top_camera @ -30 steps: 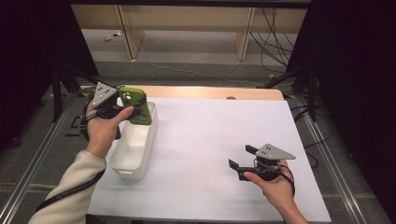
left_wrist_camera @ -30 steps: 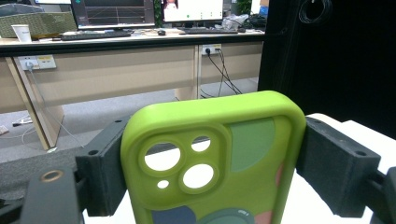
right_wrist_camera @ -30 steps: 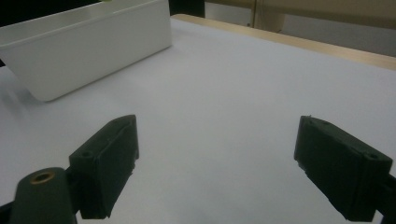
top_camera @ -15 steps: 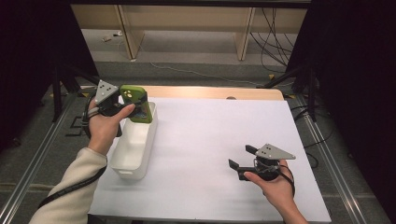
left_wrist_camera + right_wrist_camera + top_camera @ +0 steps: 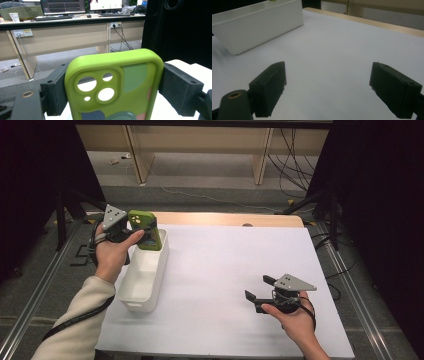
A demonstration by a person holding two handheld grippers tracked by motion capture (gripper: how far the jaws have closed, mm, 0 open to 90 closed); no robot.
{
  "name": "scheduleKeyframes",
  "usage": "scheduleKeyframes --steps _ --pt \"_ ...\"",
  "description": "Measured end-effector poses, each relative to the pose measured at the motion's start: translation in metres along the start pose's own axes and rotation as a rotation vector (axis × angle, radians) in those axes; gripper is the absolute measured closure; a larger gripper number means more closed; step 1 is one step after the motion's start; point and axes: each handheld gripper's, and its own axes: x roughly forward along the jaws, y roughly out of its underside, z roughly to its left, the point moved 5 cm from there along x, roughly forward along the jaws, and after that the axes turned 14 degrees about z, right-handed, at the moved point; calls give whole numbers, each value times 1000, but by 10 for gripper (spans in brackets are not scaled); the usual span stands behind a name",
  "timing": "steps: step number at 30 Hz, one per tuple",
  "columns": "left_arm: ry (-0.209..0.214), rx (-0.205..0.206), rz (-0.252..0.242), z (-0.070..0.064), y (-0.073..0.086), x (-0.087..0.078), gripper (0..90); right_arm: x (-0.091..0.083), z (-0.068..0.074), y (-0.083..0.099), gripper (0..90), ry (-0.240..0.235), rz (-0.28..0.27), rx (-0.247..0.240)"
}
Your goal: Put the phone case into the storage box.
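The left gripper (image 5: 131,231) sits at about ten o'clock on the worktop (image 5: 230,270), its fingers (image 5: 56,92) clamped on either side of a green phone case (image 5: 145,230). The case hangs above the far end of the white bin (image 5: 142,275), with its camera cut-outs facing the gripper's camera. At about five o'clock, well apart from the bin, the right gripper (image 5: 258,292) rests low over the white worktop, its fingers (image 5: 270,86) spread wide and empty.
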Motion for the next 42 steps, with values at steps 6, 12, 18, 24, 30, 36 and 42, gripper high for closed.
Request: scheduleKeyframes --steps 6,12,18,24,30,36,42 --pt "-3 -1 4 2 1 2 174 0 0 0 150 0 0 0" --pt "-8 -1 5 3 1 5 174 0 0 0 150 2 -1 0" --pt "-15 0 9 5 1 7 174 0 0 0 150 1 -4 4" --pt "-19 0 14 7 3 9 174 0 -1 0 150 1 -4 4" --pt "-22 4 16 8 4 11 174 0 0 0 150 2 -5 3" --pt "-21 7 17 8 4 13 174 0 -1 0 151 0 -4 4" --pt "-26 11 18 10 5 15 174 0 -1 0 150 0 -4 4"
